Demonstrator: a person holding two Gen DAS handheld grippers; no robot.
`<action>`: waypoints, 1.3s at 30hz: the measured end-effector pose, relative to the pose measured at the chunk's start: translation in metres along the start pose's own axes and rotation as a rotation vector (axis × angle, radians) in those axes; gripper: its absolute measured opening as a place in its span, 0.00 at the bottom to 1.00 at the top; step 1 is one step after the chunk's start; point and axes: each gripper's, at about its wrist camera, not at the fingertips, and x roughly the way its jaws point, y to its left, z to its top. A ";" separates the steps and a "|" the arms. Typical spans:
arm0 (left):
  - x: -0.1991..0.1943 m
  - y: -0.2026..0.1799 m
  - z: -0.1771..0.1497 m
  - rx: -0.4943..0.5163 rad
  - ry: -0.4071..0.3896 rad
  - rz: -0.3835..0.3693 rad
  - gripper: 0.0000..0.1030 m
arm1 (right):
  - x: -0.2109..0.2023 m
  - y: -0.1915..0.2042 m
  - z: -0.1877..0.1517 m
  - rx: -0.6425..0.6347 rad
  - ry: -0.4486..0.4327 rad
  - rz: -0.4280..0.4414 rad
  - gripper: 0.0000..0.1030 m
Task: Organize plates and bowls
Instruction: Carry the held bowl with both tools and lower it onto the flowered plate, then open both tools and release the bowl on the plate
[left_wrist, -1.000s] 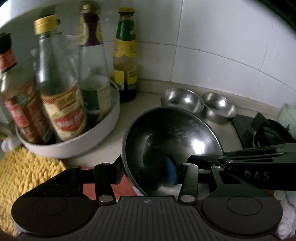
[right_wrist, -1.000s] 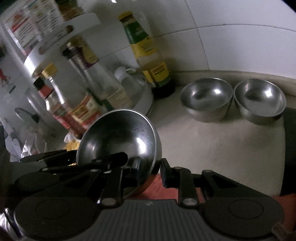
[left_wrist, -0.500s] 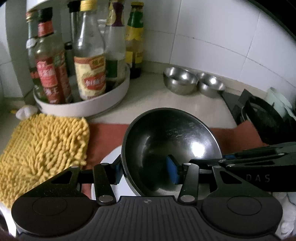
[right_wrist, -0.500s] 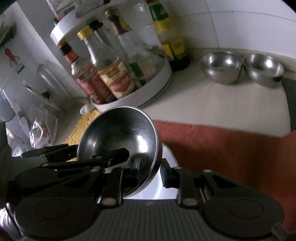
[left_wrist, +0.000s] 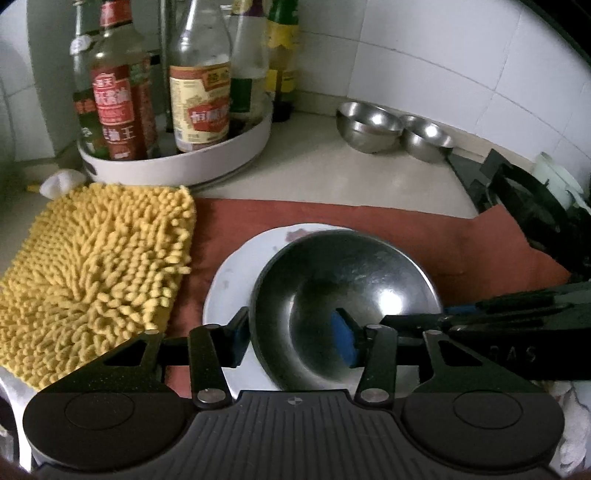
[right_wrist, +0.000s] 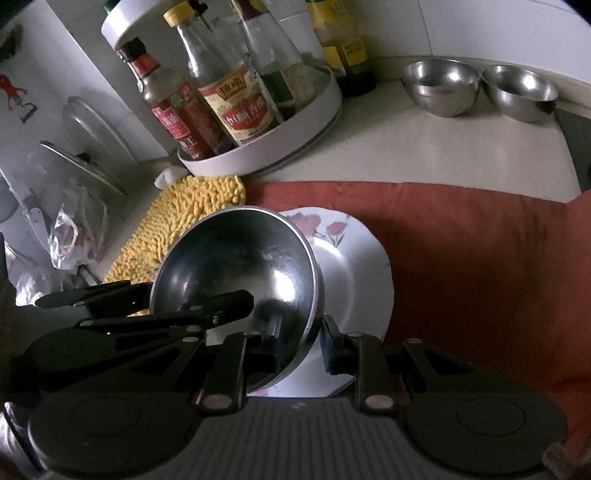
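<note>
A large steel bowl (left_wrist: 343, 306) hangs just above a white flowered plate (left_wrist: 229, 280) that lies on a red cloth (left_wrist: 369, 221). My left gripper (left_wrist: 291, 343) is shut on the bowl's left rim, one pad outside and one inside. My right gripper (right_wrist: 299, 347) is shut on the bowl's right rim (right_wrist: 310, 295). The bowl (right_wrist: 236, 269) and the plate (right_wrist: 354, 273) also show in the right wrist view. Two small steel bowls (left_wrist: 369, 125) (left_wrist: 426, 142) stand side by side at the back wall.
A white turntable (left_wrist: 177, 162) with several sauce bottles stands at the back left. A yellow chenille mat (left_wrist: 92, 273) lies left of the plate. A black stove (left_wrist: 532, 206) is at the right. Pot lids (right_wrist: 92, 147) lean on the far left wall.
Both grippers have drawn back from the wall with the large bowl and lowered it over the white plate. The small bowls and bottles now look farther away.
</note>
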 end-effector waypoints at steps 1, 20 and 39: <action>-0.001 0.002 0.000 -0.003 -0.001 0.000 0.59 | 0.000 -0.001 0.000 0.006 -0.004 -0.007 0.24; -0.026 0.006 0.011 0.042 -0.082 0.012 0.69 | -0.031 0.001 -0.001 0.006 -0.113 -0.102 0.33; 0.038 -0.050 0.121 0.122 -0.086 0.002 0.88 | -0.044 -0.090 0.077 0.041 -0.191 -0.157 0.37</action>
